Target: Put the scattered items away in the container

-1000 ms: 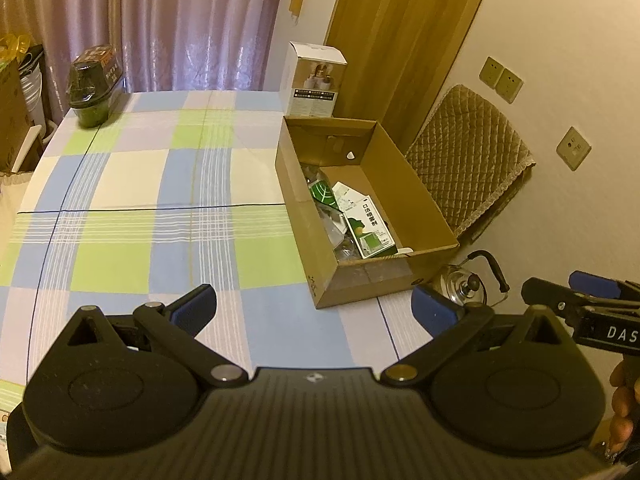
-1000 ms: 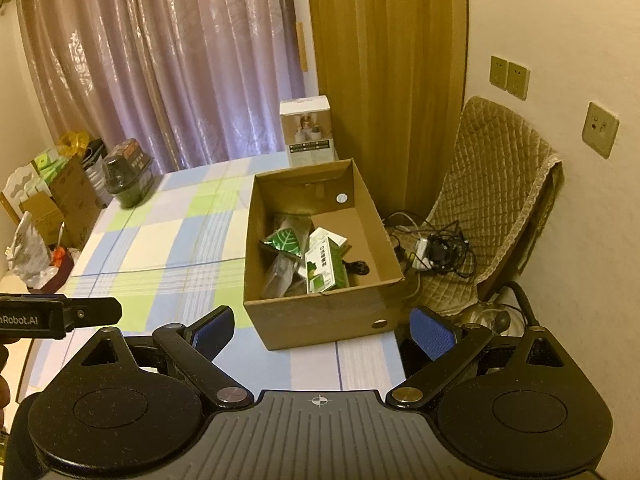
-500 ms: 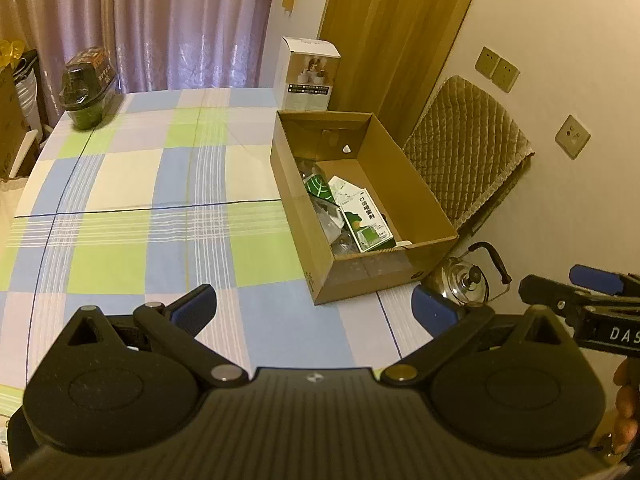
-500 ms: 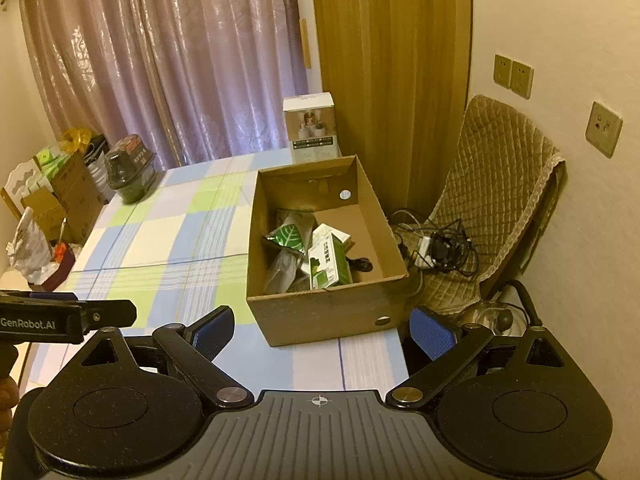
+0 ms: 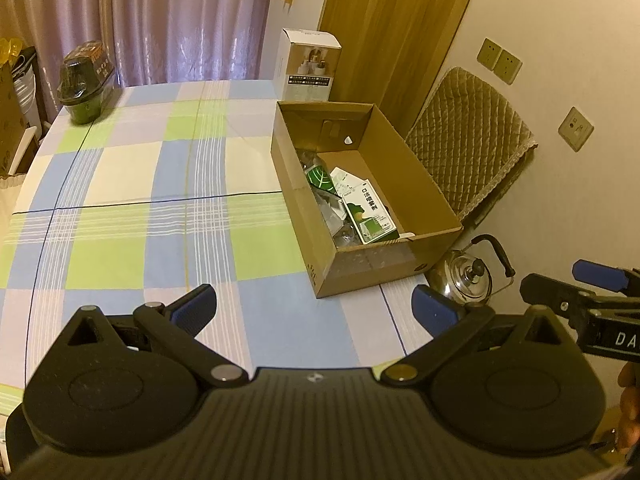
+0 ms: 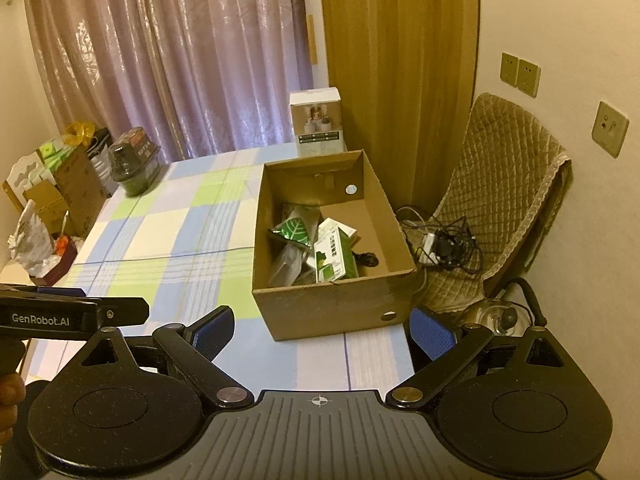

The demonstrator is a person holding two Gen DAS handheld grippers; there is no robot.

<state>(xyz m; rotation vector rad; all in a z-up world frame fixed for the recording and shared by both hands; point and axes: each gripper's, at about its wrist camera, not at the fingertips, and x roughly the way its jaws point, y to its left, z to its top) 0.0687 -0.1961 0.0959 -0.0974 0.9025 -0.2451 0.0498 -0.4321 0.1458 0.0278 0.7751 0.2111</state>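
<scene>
An open cardboard box (image 5: 416,184) (image 6: 332,304) stands at the right edge of the checked tablecloth. Inside it lie a green-and-white carton (image 5: 370,216) (image 6: 334,258), a green leaf-print packet (image 5: 320,178) (image 6: 292,232) and clear plastic bags. My left gripper (image 5: 314,306) is open and empty, held above the table's near edge, short of the box. My right gripper (image 6: 322,328) is open and empty, just in front of the box's near wall. Each gripper shows at the edge of the other's view.
A dark green lidded jar (image 5: 86,82) (image 6: 134,166) and a white product box (image 5: 308,66) (image 6: 318,122) stand at the table's far end. A steel kettle (image 5: 470,276) and a quilted chair (image 6: 496,200) with cables sit right of the table. Cardboard boxes stand left.
Both grippers have drawn back and up a little, so the box looks slightly smaller and farther. Both stay open and empty. Nothing on the table moved.
</scene>
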